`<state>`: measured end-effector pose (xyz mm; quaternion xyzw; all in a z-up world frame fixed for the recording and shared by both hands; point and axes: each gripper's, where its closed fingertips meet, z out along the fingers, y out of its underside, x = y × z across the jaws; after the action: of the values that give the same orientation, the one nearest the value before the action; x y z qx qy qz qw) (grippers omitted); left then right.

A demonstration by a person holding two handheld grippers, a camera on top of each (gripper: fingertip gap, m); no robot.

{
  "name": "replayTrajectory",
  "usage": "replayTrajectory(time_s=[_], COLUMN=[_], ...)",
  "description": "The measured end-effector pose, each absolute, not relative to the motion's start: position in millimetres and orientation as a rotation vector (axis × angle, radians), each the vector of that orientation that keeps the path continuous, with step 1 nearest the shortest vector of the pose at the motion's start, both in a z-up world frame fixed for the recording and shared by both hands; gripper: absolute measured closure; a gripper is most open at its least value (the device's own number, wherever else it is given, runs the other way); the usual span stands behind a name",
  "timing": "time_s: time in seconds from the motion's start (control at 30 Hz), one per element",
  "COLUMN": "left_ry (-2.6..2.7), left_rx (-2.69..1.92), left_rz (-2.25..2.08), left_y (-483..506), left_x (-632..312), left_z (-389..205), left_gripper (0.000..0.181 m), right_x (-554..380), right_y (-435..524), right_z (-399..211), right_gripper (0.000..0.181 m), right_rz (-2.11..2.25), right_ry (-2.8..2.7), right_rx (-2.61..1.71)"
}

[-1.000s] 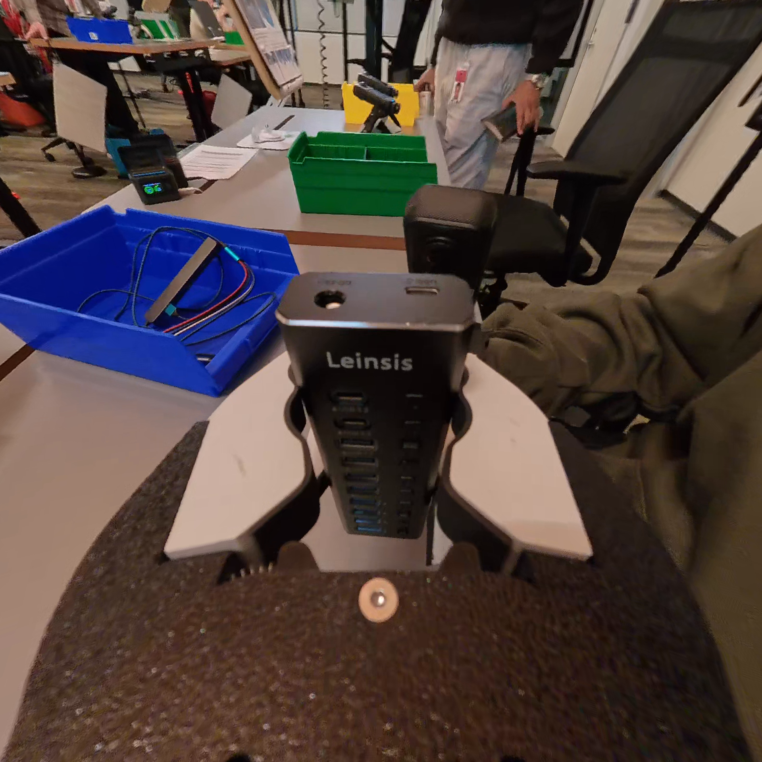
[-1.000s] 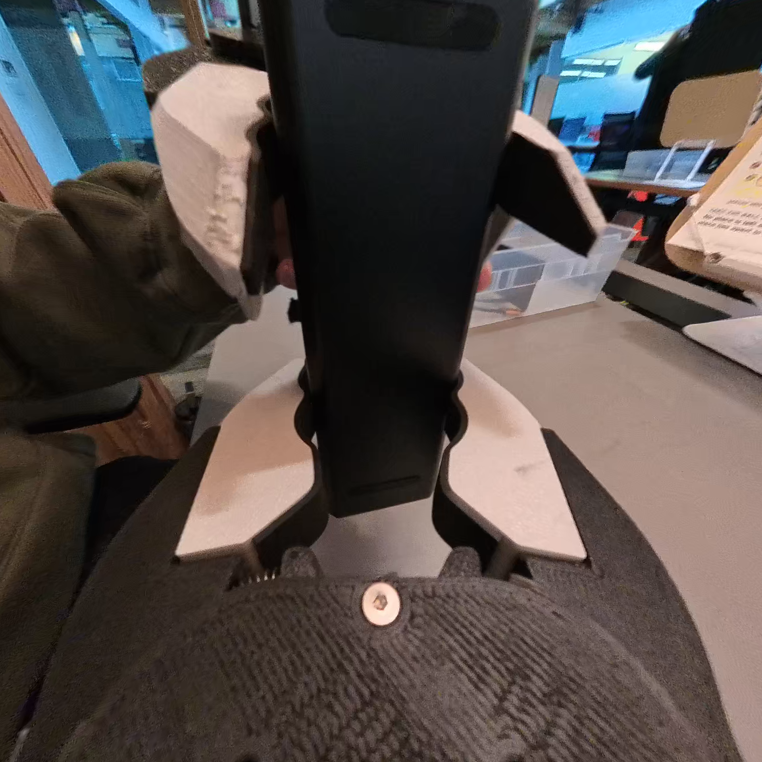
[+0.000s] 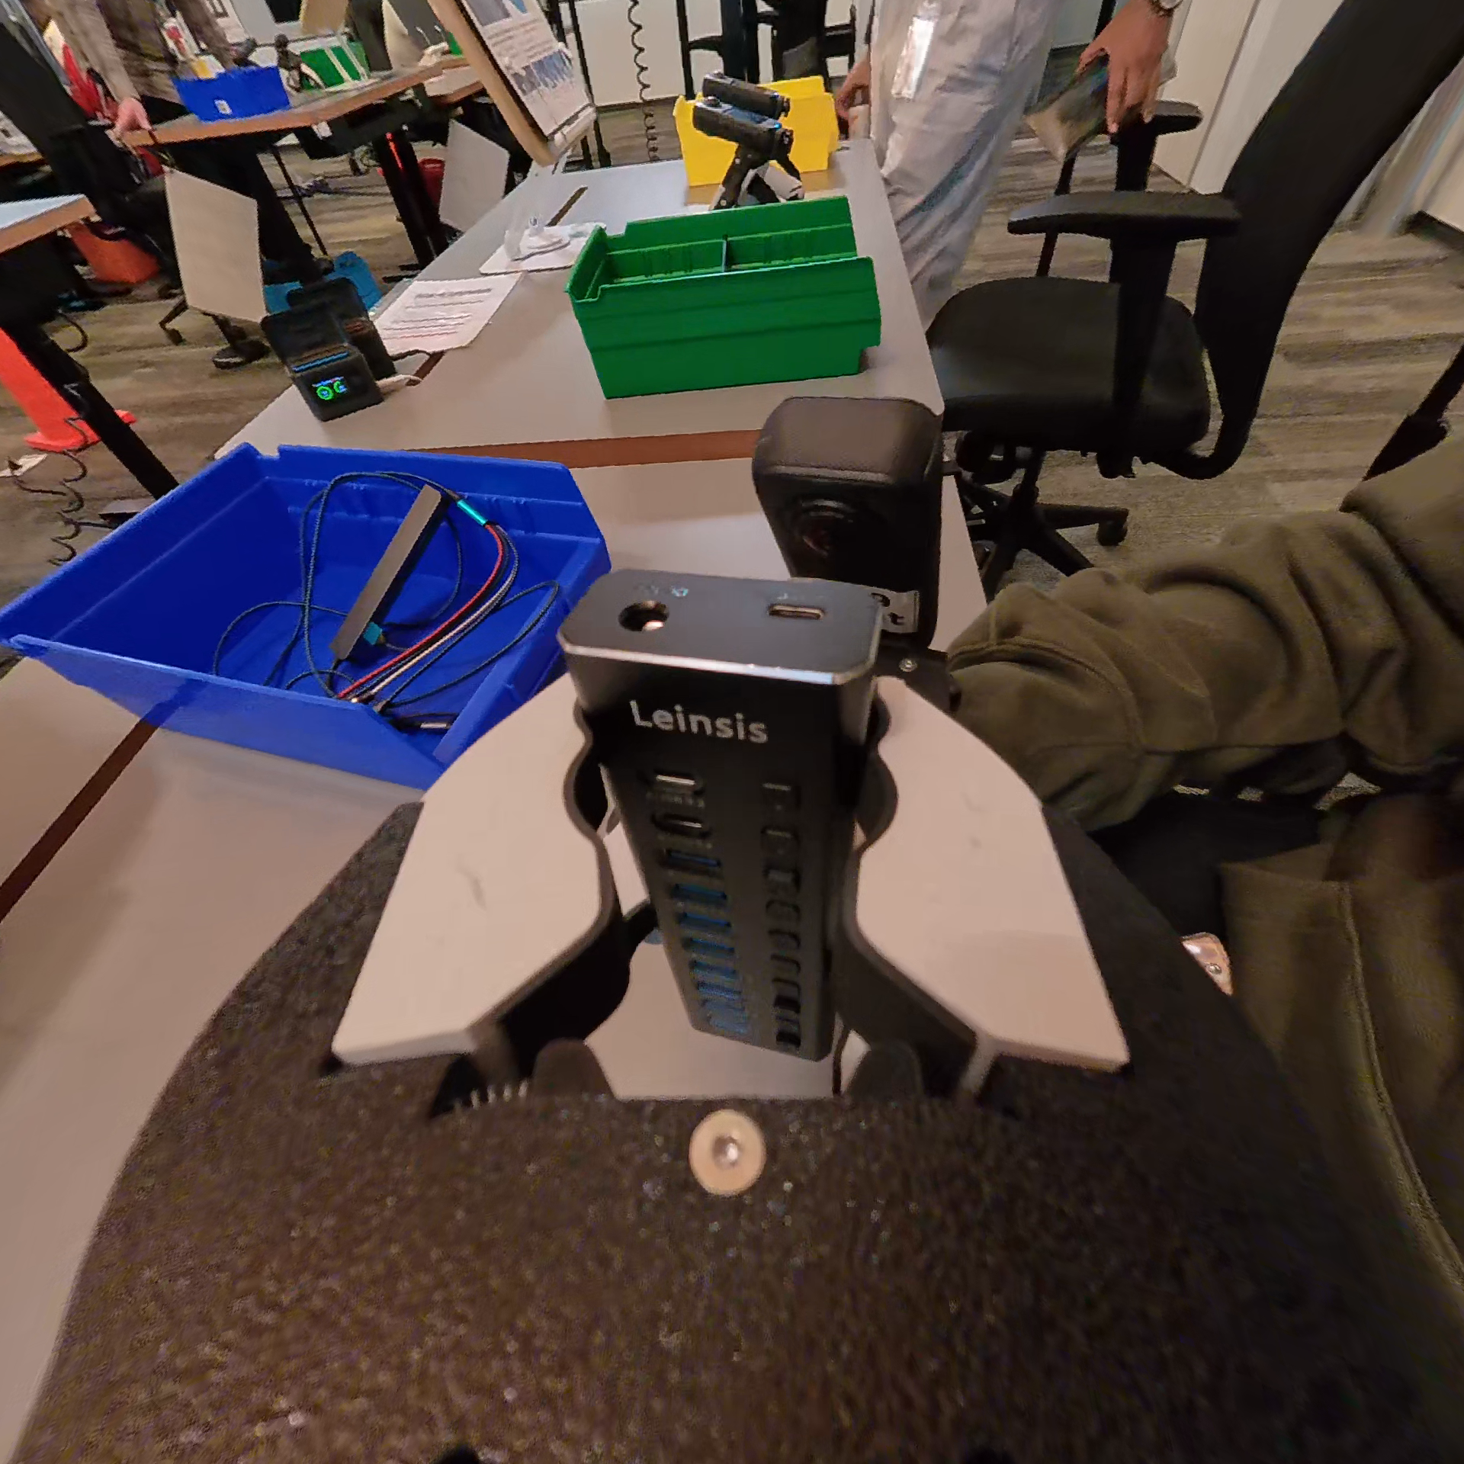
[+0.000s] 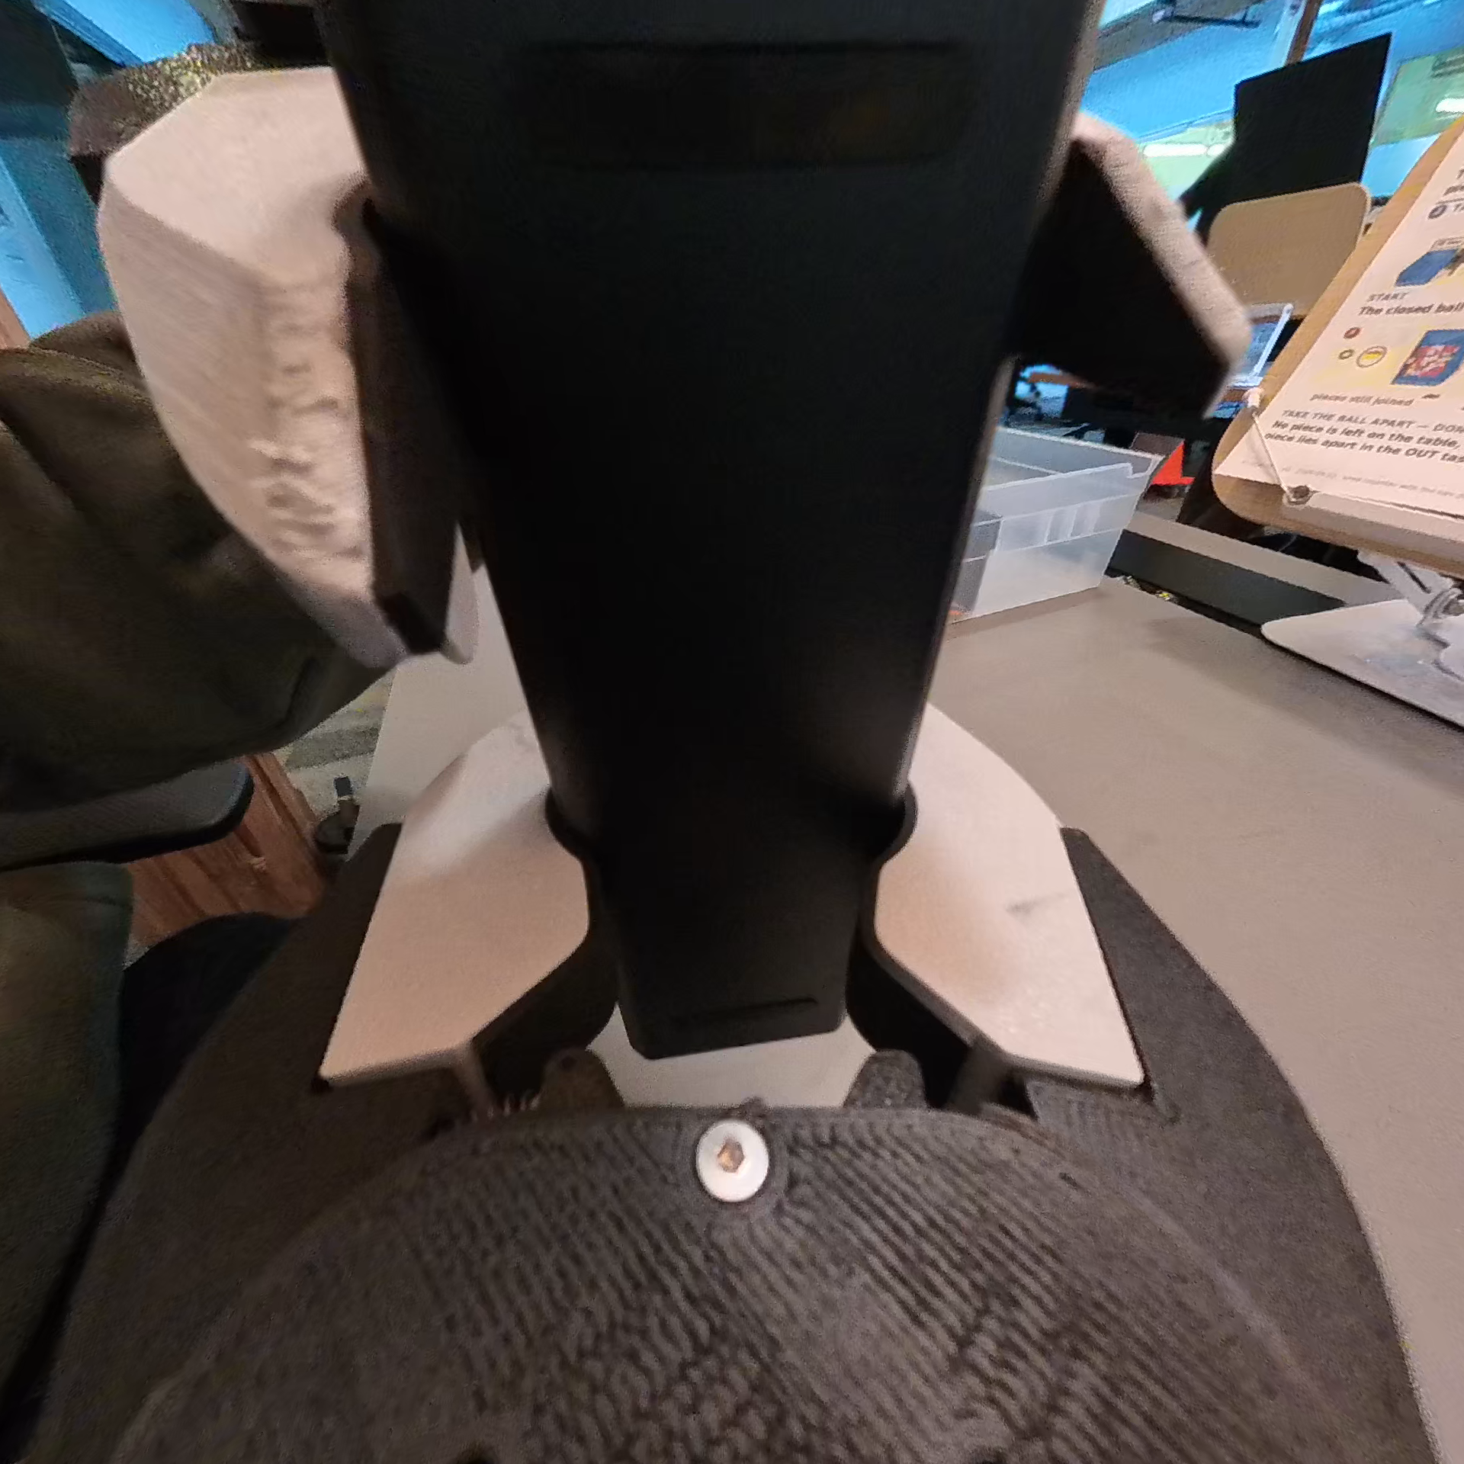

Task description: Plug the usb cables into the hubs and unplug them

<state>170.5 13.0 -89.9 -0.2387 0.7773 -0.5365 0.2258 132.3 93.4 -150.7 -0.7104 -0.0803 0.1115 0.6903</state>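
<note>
Between both grippers, the hub sat off the table, left gripper and right gripper each clamped on opposite ends; uneven pull likely twists it loose, cables unreached in far-left blue bin.

In the right wrist view, the top of the black USB hub is cut off at 12 o'clock, and its port face is turned away and unseen. The instruction board is cropped at 3 o'clock. In the left wrist view, the lower end of the hub is hidden between the fingers of the left tool. The cable ends in the blue bin at 10 o'clock are too small to be identified. The standing person is cut off at 12 o'clock.
</note>
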Motion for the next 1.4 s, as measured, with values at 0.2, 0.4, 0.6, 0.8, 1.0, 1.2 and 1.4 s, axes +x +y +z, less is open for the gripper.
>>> replayTrajectory(time_s=[0.2, 0.4, 0.6, 0.8, 1.0, 1.2, 1.4], left_ry=[2.155, 2.162, 2.180, 2.192, 2.199, 2.220, 2.197], left_rx=[-0.657, -0.709, -0.708, -0.734, -0.720, -0.676, -0.683], left_rz=[-1.516, -1.438, -1.350, -1.317, -1.367, -1.379, -1.412], left_y=[13.4, 16.0, 17.4, 26.1, 26.7, 25.2, 23.2], left_x=[169.6, 173.3, 175.9, 171.0, 163.8, 158.4, 159.6], left_z=[-91.6, -92.3, -87.6, -81.1, -84.5, -84.1, -86.9], left_gripper=[0.120, 0.120, 0.120, 0.120, 0.120, 0.120, 0.120], right_x=[133.0, 139.4, 148.0, 139.4, 128.1, 125.0, 123.8], right_y=[90.6, 87.6, 84.2, 86.4, 89.6, 90.5, 90.4], right_z=[-149.1, -149.2, -145.4, -149.2, -152.9, -151.4, -155.3], right_gripper=[0.104, 0.108, 0.106, 0.118, 0.118, 0.119, 0.119], right_rz=[0.298, 0.271, 0.297, 0.287, 0.322, 0.286, 0.301], right_ry=[-0.150, -0.158, -0.094, -0.135, -0.169, -0.195, -0.201], right_rx=[-1.554, -1.555, -1.521, -1.529, -1.538, -1.532, -1.516])
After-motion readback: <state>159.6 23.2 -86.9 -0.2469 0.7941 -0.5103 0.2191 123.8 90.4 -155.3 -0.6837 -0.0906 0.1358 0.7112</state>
